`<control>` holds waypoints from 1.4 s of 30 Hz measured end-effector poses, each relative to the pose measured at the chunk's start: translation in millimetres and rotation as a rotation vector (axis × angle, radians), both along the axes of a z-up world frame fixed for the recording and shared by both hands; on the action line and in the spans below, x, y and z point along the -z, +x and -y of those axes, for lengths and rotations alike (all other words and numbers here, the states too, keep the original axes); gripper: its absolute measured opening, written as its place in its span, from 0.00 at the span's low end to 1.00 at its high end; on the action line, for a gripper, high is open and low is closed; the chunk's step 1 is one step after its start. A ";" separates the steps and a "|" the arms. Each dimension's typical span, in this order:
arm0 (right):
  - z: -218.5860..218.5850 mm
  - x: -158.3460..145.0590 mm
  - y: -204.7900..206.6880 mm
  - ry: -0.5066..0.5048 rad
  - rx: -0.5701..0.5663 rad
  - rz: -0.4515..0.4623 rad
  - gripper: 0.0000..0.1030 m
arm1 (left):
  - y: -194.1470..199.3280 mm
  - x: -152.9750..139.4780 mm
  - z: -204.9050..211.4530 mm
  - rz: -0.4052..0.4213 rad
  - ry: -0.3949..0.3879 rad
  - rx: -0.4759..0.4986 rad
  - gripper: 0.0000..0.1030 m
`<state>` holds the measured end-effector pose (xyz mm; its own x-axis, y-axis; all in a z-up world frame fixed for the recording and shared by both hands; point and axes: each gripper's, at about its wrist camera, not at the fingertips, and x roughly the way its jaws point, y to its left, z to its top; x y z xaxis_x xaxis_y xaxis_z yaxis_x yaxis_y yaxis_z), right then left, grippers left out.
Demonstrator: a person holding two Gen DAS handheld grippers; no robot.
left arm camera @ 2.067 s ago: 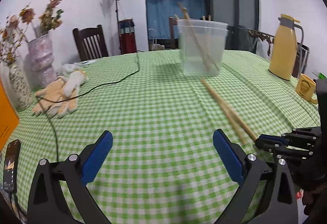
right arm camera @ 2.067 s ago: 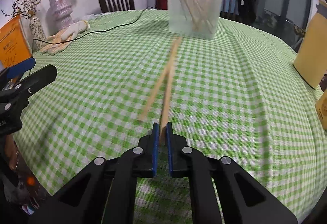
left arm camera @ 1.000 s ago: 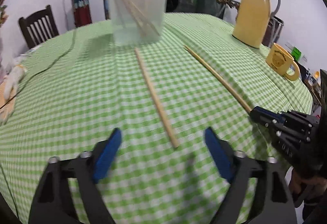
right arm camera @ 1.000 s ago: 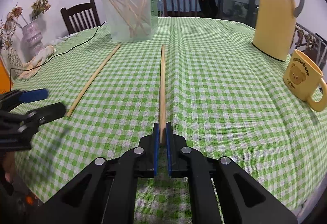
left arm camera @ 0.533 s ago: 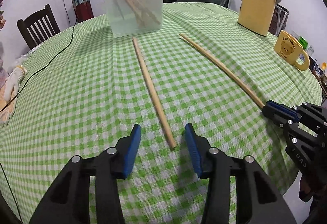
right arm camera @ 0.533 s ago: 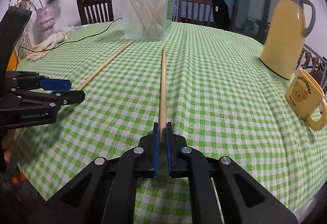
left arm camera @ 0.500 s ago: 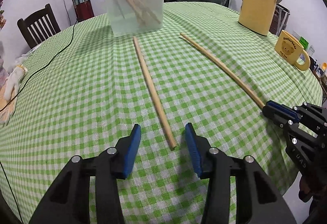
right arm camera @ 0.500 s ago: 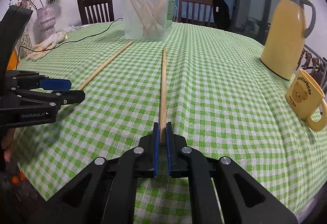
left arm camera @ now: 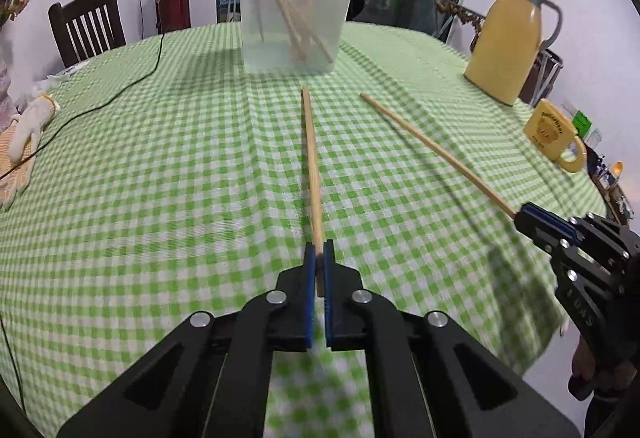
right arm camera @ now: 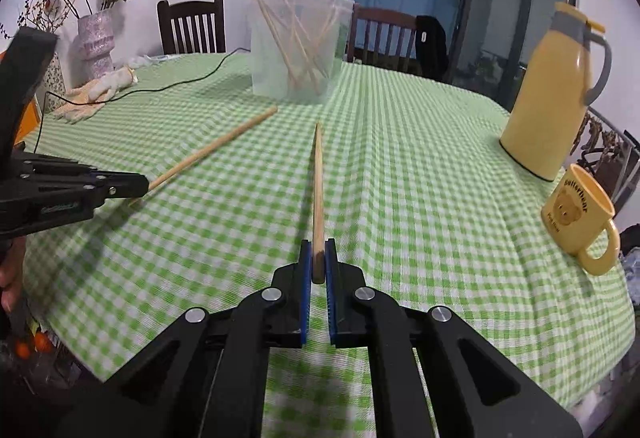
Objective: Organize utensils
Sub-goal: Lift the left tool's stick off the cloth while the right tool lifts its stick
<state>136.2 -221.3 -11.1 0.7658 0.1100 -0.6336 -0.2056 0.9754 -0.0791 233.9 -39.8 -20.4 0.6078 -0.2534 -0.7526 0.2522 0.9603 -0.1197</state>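
The table point(left arm camera: 160, 166), under green checked cloth, fills both views. At upper centre stands a clear tub point(left arm camera: 298, 10) of chopsticks; a yellow jug point(right arm camera: 556, 86) and mug point(right arm camera: 580, 218) sit right. The left gripper point(left arm camera: 318, 266), bottom centre and angled down, is clamped on one chopstick point(left arm camera: 311, 158). The right gripper point(right arm camera: 318, 262) likewise pinches a second chopstick point(right arm camera: 318, 178); both sticks point toward the tub.

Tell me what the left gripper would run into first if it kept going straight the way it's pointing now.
Probably the checked tablecloth, since the left gripper tilts down at it, shut on a chopstick. Farther along that line stands the clear plastic container of chopsticks; depth is hard to judge.
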 end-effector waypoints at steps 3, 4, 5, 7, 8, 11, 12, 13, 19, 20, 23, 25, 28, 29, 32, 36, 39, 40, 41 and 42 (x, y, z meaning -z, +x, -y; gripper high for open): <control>-6.9 -9.2 -7.2 -0.009 -0.007 0.023 0.06 | -11.2 -11.3 -12.2 0.037 -0.025 -0.015 0.00; -10.6 -14.6 -10.6 -0.018 -0.012 0.039 0.06 | -15.4 -14.4 -15.2 0.048 -0.029 -0.018 0.00; -11.8 -17.3 -12.4 -0.022 -0.016 0.049 0.06 | -19.5 -18.5 -19.0 0.061 -0.032 -0.023 0.00; -15.8 -25.0 -16.9 -0.029 -0.020 0.073 0.06 | -28.4 -28.8 -25.1 0.087 -0.041 -0.020 0.00; -17.6 -29.3 -19.3 -0.030 -0.023 0.084 0.06 | -32.1 -33.3 -27.3 0.101 -0.042 -0.018 0.00; -20.9 -37.5 -23.5 -0.033 -0.029 0.105 0.06 | -43.5 -45.7 -31.0 0.138 -0.045 -0.004 0.00; -22.3 -38.0 -23.8 -0.036 -0.031 0.107 0.06 | -45.2 -46.5 -33.1 0.141 -0.045 -0.003 0.00; -23.8 -37.6 -24.1 -0.042 -0.029 0.107 0.06 | -46.6 -46.5 -35.5 0.142 -0.044 -0.006 0.00; -27.1 -37.7 -28.4 -0.051 -0.023 0.104 0.06 | -48.8 -35.5 -43.2 0.113 -0.073 0.006 0.00; -26.8 -37.4 -28.8 -0.052 -0.019 0.103 0.06 | -48.4 -33.4 -44.0 0.105 -0.083 0.010 0.00; -25.4 -36.6 -27.8 -0.052 -0.006 0.098 0.06 | -45.0 -22.1 -44.0 0.070 -0.112 0.040 0.00; -24.7 -34.7 -27.0 -0.050 -0.001 0.093 0.06 | -40.0 -10.3 -36.1 0.035 -0.104 0.067 0.10; -24.6 -29.2 -25.7 -0.041 0.002 0.077 0.06 | -30.2 10.5 -17.0 -0.007 -0.075 0.126 0.24; -24.3 -27.1 -25.6 -0.036 0.002 0.073 0.06 | -26.9 16.9 -13.0 -0.024 -0.066 0.133 0.24; -22.9 -24.3 -26.3 -0.026 0.002 0.068 0.06 | -18.4 19.1 -0.6 -0.012 -0.016 0.141 0.24; -16.0 -21.3 -24.7 -0.008 0.012 0.060 0.06 | -7.8 20.7 1.4 -0.039 0.003 0.143 0.14; -13.0 -19.1 -22.3 0.003 0.017 0.055 0.06 | -0.3 23.2 -14.4 -0.089 -0.128 0.111 0.14; -12.9 -18.3 -21.8 0.007 0.016 0.054 0.06 | 0.9 24.0 -18.4 -0.099 -0.153 0.104 0.14; -13.2 -17.2 -21.3 0.008 0.014 0.053 0.06 | 2.4 24.9 -21.8 -0.108 -0.173 0.095 0.14; -13.9 -16.6 -21.2 0.010 0.012 0.051 0.06 | 2.4 25.1 -24.6 -0.110 -0.179 0.090 0.13</control>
<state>115.0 -207.5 5.5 0.7986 0.1070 -0.5923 -0.1897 0.9786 -0.0791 236.4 -15.2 -45.6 0.4937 -0.4381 -0.7512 0.3119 0.8956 -0.3174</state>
